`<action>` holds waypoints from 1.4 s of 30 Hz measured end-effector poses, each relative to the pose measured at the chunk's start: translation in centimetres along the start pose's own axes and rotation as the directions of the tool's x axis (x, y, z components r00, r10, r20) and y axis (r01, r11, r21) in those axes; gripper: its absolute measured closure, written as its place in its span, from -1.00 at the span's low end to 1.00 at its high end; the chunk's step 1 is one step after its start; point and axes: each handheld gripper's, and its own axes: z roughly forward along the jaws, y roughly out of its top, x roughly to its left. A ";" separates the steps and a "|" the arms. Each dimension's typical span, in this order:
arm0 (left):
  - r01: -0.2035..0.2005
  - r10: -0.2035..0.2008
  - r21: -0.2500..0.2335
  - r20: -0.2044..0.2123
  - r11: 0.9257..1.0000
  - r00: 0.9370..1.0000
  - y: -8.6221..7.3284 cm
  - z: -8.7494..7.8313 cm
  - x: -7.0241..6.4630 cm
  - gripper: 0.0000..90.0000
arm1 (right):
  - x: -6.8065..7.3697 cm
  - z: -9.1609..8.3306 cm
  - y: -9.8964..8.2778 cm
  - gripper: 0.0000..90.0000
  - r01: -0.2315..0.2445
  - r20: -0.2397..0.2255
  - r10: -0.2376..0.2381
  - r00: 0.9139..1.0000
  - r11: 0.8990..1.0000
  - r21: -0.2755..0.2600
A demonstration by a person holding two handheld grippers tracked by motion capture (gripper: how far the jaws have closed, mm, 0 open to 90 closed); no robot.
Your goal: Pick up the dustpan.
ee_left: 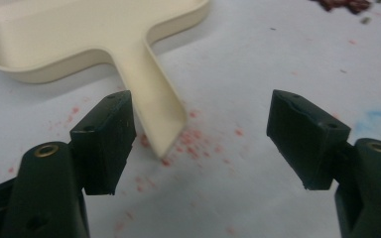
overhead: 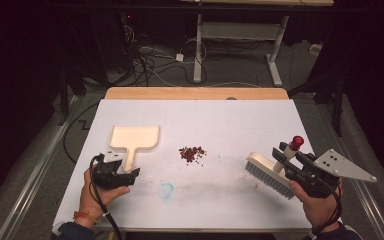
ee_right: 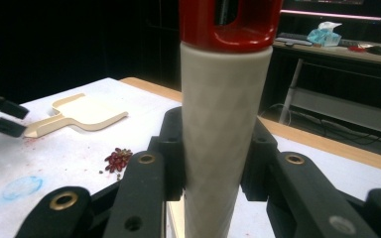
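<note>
Brush held, dustpan handle between open jaws

Brush (overhead: 270,172) sat at table's right, bristles down, its handle (ee_right: 223,134) clamped in your right gripper (overhead: 292,157). Your left gripper (overhead: 130,174) was spread open around the cream dustpan (overhead: 132,138) handle end, not touching. Red crumbs (overhead: 192,153) lay mid-table between them.

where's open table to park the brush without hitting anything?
Bare patches: the far strip of the table beyond the dustpan and the red bits; also the near middle around the blue smudge, between the left gripper and the brush. Crowded: the dustpan handle by the left gripper, and the red bits mid-table.
</note>
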 end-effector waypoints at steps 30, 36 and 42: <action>-0.007 0.013 0.098 -0.062 0.995 0.998 2.9 3.3 3.0 0.42 | -0.6 1.5 -1.0 0.54 -0.017 -0.011 0.018 1.000 0.999 0.040; -0.042 0.047 0.104 -0.048 0.994 0.998 2.9 1.9 3.0 0.42 | -0.6 1.5 -1.1 0.54 -0.018 -0.010 0.019 1.000 0.999 0.040; -0.067 0.069 0.098 -0.018 0.993 0.997 2.6 0.6 2.9 0.42 | -0.7 1.6 -0.9 0.54 -0.016 -0.003 0.016 1.000 0.999 0.037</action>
